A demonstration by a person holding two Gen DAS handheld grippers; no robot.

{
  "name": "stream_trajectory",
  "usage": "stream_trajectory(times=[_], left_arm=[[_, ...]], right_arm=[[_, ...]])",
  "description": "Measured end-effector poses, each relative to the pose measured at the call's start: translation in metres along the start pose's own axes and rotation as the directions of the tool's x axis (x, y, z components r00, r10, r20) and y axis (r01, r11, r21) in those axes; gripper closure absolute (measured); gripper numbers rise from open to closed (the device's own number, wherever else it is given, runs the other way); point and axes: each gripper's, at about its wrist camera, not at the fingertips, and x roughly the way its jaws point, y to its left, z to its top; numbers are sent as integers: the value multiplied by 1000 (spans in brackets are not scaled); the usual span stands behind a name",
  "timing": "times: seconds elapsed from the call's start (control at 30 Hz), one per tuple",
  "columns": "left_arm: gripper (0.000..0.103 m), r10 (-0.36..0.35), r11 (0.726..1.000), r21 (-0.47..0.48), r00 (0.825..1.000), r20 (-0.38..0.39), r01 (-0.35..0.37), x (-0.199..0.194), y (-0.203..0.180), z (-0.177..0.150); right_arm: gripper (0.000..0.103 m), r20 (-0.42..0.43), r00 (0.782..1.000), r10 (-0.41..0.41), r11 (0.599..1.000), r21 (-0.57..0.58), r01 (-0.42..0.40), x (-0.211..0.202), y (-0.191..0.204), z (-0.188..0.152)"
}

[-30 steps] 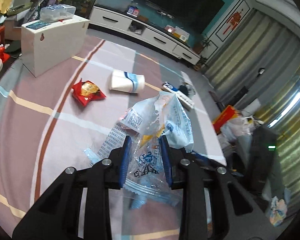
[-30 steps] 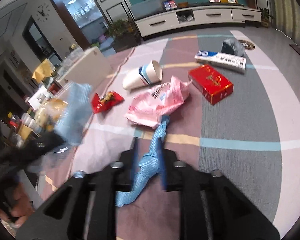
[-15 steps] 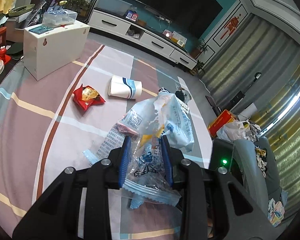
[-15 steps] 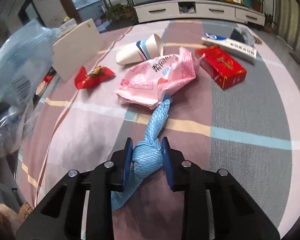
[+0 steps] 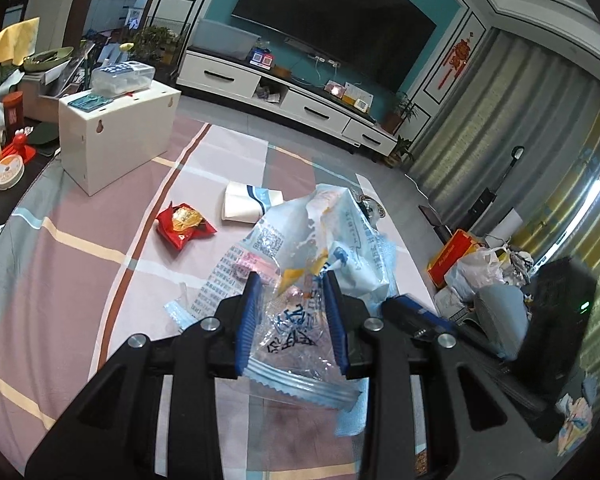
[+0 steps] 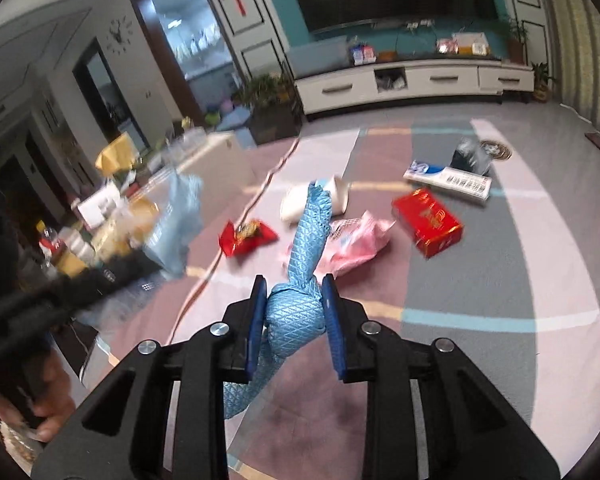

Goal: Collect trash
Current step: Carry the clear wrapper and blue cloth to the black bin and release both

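The left gripper (image 5: pixel 292 300) is clamped on a crinkly clear-and-blue plastic bag (image 5: pixel 320 248), lifted above the striped rug (image 5: pixel 80 272). The right gripper (image 6: pixel 294 300) squeezes a knotted blue cloth (image 6: pixel 300 280), also in the air. Best to hold both tight and carry them slowly so nothing slips. The red snack packet (image 6: pixel 246 236) and paper cup (image 6: pixel 316 200) wait on the rug.
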Motion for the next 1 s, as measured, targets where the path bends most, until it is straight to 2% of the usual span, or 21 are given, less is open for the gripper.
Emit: stream_trajectory(times=[0.27, 0.4, 0.53, 0.63, 0.8, 0.9, 1.0], left_arm=[[70, -20, 997, 74, 1000, 4, 19, 6, -29, -10], [70, -42, 992, 121, 999, 14, 40, 9, -62, -17], [70, -64, 972, 228, 997, 31, 55, 17, -108, -26], [70, -101, 958, 273, 995, 19, 92, 27, -139, -35], [70, -178, 929, 322, 983, -36, 180, 50, -190, -53], [70, -230, 906, 347, 970, -74, 241, 63, -220, -65], [70, -272, 883, 359, 953, -133, 302, 82, -250, -77]], right_arm=[[74, 131, 990, -54, 998, 33, 50, -49, -20, 14], [74, 201, 973, -117, 993, 40, 112, -75, -33, 18], [74, 270, 945, -186, 982, 77, 171, -104, -49, 20], [74, 323, 908, -269, 963, 120, 242, -128, -65, 17], [74, 385, 829, -406, 913, 214, 347, -167, -95, 9], [74, 392, 763, -513, 856, 296, 423, -189, -119, 1], [74, 375, 725, -577, 810, 372, 453, -204, -145, -9]])
